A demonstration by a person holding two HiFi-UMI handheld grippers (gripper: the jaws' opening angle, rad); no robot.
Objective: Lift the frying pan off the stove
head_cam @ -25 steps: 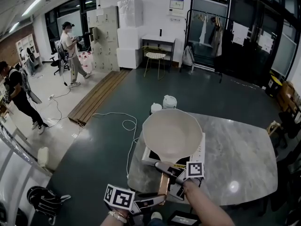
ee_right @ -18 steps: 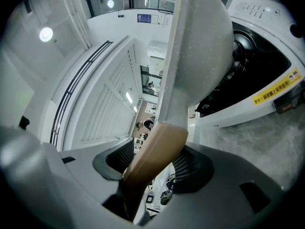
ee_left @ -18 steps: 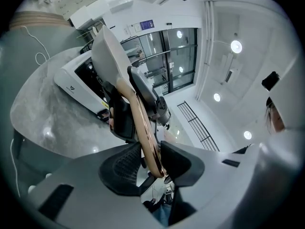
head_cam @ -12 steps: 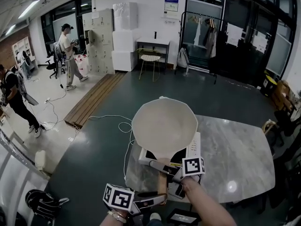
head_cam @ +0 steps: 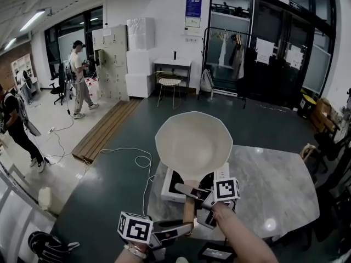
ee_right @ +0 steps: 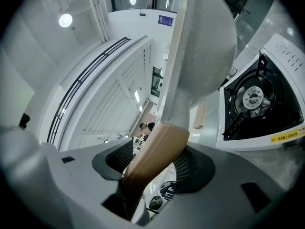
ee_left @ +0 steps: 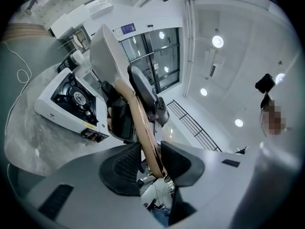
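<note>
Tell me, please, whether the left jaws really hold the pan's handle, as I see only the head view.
Observer: Yes. In the left gripper view, the left gripper has both jaws pressed on the handle, near its end.
Operator: Thank you. Is anything sitting on the burner under the pan?
Observer: No. The right gripper view shows the burner of the stove bare, and the pan is apart from it.

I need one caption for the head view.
Left gripper and right gripper hold the frying pan by its handle above the stove; the right jaws, around it, have just been opening.
</note>
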